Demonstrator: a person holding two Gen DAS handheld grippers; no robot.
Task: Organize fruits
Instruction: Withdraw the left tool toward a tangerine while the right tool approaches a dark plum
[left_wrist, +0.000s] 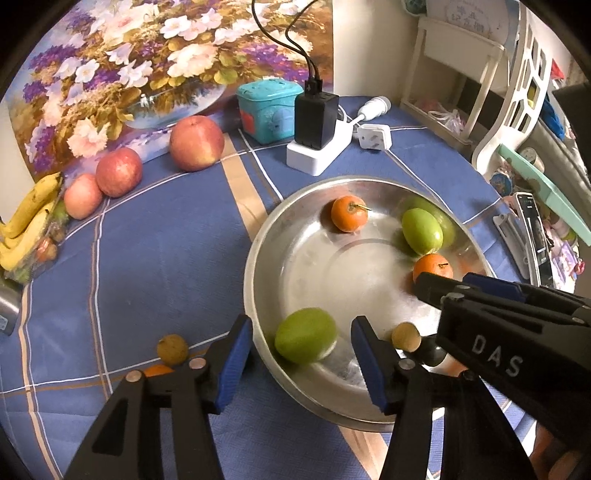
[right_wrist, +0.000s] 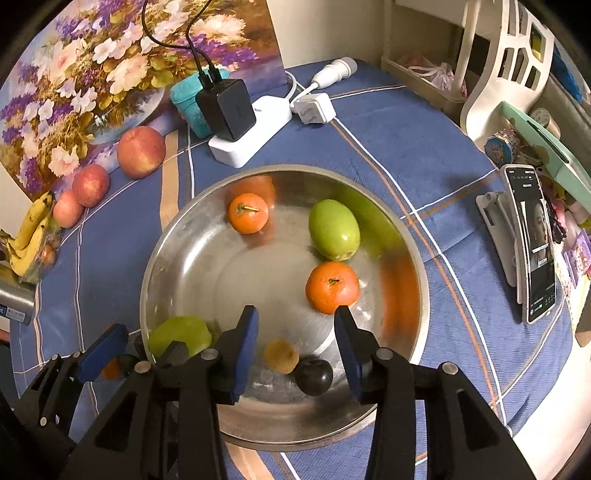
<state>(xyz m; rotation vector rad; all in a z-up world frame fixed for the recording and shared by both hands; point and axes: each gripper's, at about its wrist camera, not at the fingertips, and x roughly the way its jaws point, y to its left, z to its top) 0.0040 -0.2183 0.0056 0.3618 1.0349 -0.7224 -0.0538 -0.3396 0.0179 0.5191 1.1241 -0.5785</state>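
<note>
Already both grippers stand parted over the steel bowl (right_wrist: 155, 266), pressing nothing: the left gripper (left_wrist: 301, 356) straddles a green fruit (left_wrist: 306, 335), the right gripper (right_wrist: 295, 334) a small brown one (right_wrist: 281, 356). Seven fruits lie inside; the apples (left_wrist: 197, 143) at upper left remain.

The one clearly readable marking is "DAS", in pale capital letters on the black body of the right gripper (left_wrist: 439, 291), at about four o'clock in the left wrist view. At about three o'clock in the right wrist view, a phone (right_wrist: 533, 243) propped on a stand shows small white lines on its lit screen, too small to read. A paper at one o'clock bears faint, illegible writing.
</note>
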